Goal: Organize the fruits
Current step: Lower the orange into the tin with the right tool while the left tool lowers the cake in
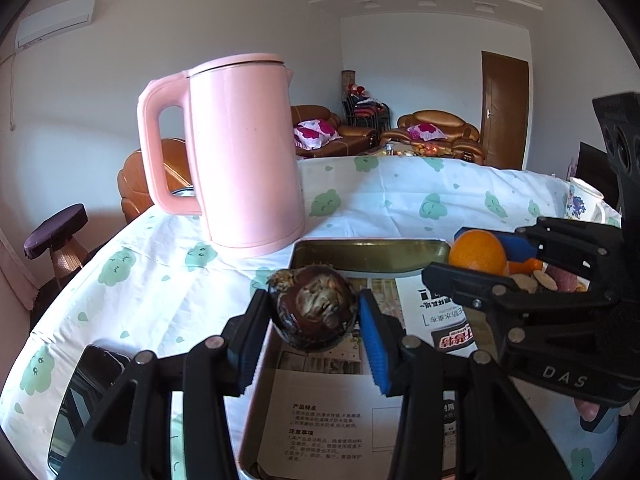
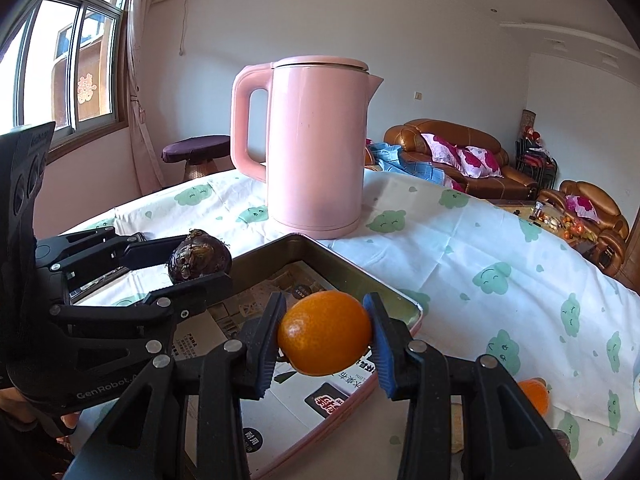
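My left gripper (image 1: 314,318) is shut on a dark brown water chestnut (image 1: 314,308) and holds it above the near-left part of a pink metal tray (image 1: 372,250) lined with printed paper. My right gripper (image 2: 325,334) is shut on an orange (image 2: 325,332) and holds it above the tray's right side (image 2: 416,312). The left gripper and chestnut (image 2: 200,258) show in the right wrist view; the right gripper (image 1: 520,264) and orange (image 1: 477,251) show in the left wrist view.
A tall pink kettle (image 1: 240,152) stands just behind the tray on the cloud-print tablecloth (image 1: 400,196). A patterned mug (image 1: 582,200) stands at the far right. More fruit (image 1: 548,280) lies right of the tray, with another orange (image 2: 534,396). A dark phone (image 1: 86,392) lies at left.
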Available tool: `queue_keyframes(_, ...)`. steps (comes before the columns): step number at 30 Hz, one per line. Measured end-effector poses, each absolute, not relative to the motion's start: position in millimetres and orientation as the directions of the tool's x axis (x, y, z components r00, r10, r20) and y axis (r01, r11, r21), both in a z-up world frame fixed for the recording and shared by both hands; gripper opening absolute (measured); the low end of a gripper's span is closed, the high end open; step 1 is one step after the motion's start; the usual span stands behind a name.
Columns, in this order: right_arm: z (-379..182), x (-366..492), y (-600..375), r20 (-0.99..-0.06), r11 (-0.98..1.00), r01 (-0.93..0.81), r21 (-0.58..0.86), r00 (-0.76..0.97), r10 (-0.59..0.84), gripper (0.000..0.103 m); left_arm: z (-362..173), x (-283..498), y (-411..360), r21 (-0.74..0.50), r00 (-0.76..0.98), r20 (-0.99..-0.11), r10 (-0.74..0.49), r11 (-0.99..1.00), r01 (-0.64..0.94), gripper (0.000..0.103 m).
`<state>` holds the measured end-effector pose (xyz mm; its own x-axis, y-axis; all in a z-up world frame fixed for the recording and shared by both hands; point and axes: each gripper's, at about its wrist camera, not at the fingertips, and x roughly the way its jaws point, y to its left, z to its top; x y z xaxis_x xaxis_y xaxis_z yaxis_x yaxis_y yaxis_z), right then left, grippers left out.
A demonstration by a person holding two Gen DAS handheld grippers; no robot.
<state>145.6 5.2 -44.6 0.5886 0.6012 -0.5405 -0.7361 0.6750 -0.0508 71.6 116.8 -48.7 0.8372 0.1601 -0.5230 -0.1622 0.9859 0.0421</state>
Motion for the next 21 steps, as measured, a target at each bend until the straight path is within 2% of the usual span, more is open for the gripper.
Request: queue_keyframes(21, -62, 151, 16, -0.595, 0.665, -0.745, -0.043, 0.554, 0.582, 0.042, -57, 85, 119, 0.061, 0.795, -0.585, 0.164, 0.985, -0.159, 0.046)
